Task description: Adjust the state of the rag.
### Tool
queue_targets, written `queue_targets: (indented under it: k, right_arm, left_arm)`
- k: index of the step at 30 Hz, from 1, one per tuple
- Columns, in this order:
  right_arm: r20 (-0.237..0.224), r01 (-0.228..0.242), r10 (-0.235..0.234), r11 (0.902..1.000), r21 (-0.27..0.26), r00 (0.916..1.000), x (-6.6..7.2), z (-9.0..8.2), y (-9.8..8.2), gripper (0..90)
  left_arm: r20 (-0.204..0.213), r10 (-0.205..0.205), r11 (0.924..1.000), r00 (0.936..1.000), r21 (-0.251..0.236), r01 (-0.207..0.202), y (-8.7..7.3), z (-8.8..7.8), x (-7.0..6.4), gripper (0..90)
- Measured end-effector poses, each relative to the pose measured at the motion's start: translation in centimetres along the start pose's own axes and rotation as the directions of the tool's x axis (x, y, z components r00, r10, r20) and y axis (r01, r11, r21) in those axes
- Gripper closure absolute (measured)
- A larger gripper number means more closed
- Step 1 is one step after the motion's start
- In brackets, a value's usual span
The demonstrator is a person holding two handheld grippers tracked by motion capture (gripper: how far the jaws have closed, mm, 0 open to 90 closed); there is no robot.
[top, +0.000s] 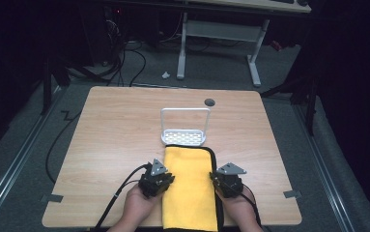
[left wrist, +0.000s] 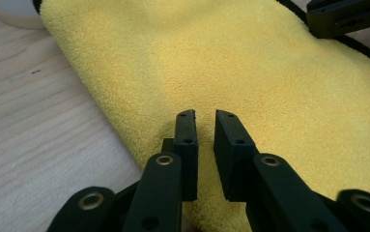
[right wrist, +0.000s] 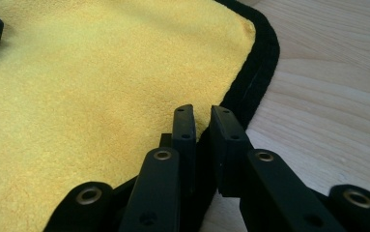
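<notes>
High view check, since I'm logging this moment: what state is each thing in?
Yellow towel: folded, flat on the table, near end over the front edge.
White rack: upright, at the towel's far end.
Left gripper: jaws nearly shut at the towel's left edge.
Right gripper: jaws nearly shut at its black-trimmed right edge.

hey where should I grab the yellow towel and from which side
Take the yellow towel by its two long side edges, one gripper from each side. It lies flat and folded into a long strip; the left gripper sits at the rounded fold, the right gripper at the black-trimmed edge.
</notes>
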State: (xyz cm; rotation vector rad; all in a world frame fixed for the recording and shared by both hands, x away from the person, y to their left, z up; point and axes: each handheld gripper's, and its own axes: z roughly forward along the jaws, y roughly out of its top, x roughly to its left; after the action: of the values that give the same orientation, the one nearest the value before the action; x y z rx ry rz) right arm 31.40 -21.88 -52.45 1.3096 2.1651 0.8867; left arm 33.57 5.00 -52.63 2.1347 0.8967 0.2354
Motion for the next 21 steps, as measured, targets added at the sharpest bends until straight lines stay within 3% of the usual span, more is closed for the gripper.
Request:
queue_targets:
  k: [5,8,14,17,21]
  right_arm:
    - [-0.034,0.029,-0.029,0.9996,-0.005,0.9990,1.2,-0.1,0.0,80.9]
    - [-0.061,0.052,-0.052,0.9986,-0.011,0.9967,2.2,-0.2,-0.1,79.5]
    - [-0.096,0.079,-0.081,0.9966,-0.023,0.9921,3.8,-0.4,-0.3,78.9]
    - [-0.094,0.087,-0.089,0.9957,-0.033,0.9916,4.1,-0.5,-0.3,76.1]
    - [-0.082,0.075,-0.080,0.9952,-0.063,0.9934,3.8,-1.2,-0.4,73.5]
  left_arm:
    - [-0.007,0.033,0.9992,0.9994,0.023,-0.033,-1.4,-1.7,-0.4,78.3]
    - [0.019,0.006,0.9998,0.9998,0.019,-0.006,-2.5,-2.9,-0.3,77.0]
    - [0.048,0.001,0.9998,0.9988,0.021,-0.002,-4.0,-4.6,-0.1,75.0]
    - [0.081,-0.010,0.9998,0.9967,0.016,0.009,-3.8,-4.7,0.4,69.9]
    - [0.040,-0.062,0.9969,0.9972,-0.046,0.064,-2.6,-4.9,2.3,60.9]
